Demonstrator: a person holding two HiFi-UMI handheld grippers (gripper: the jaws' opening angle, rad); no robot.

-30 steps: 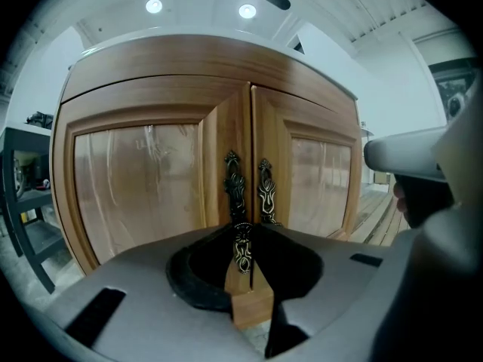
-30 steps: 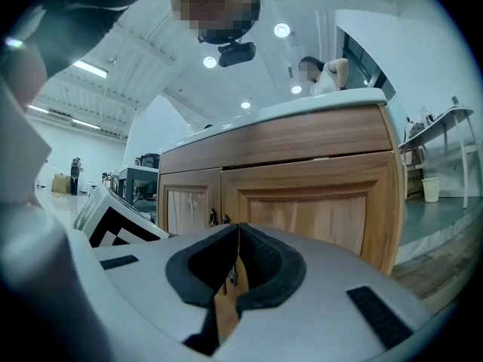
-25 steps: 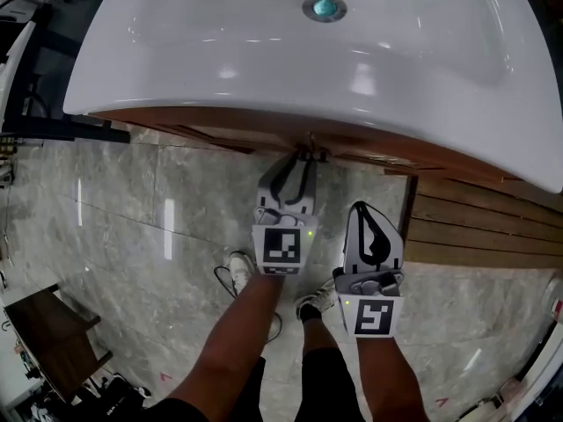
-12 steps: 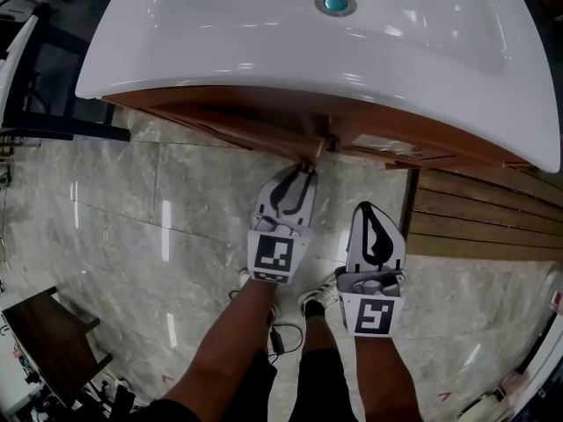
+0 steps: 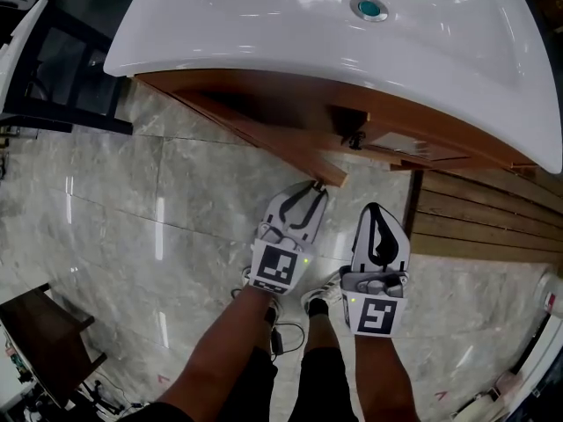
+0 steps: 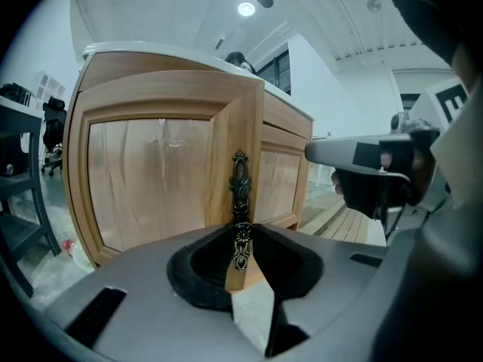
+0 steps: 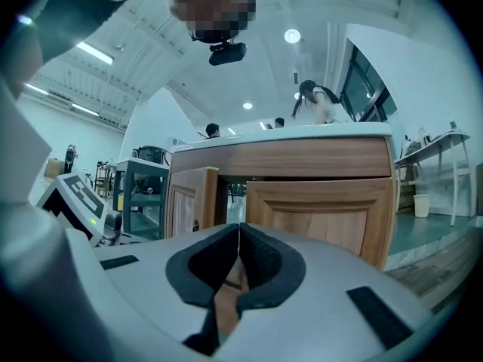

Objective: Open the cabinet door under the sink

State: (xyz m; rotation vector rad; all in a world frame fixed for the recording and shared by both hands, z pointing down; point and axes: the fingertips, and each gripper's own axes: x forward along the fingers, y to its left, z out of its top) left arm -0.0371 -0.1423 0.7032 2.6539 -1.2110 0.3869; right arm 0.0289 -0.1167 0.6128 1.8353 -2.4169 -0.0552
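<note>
Two jaws of your left gripper [image 5: 312,187] pinch the thin metal handle [image 6: 240,194] of the cabinet door [image 6: 158,179]. The door stands right in front of that gripper, partly swung out from under the sink [image 5: 264,25]. Your right gripper [image 5: 376,211] waits just beside it, closed and empty. If you pull straight back, the handle may slip out, because the door swings in a curve. The handle stands upright, its long way running up and down. The door's free edge points at your left gripper.
</note>
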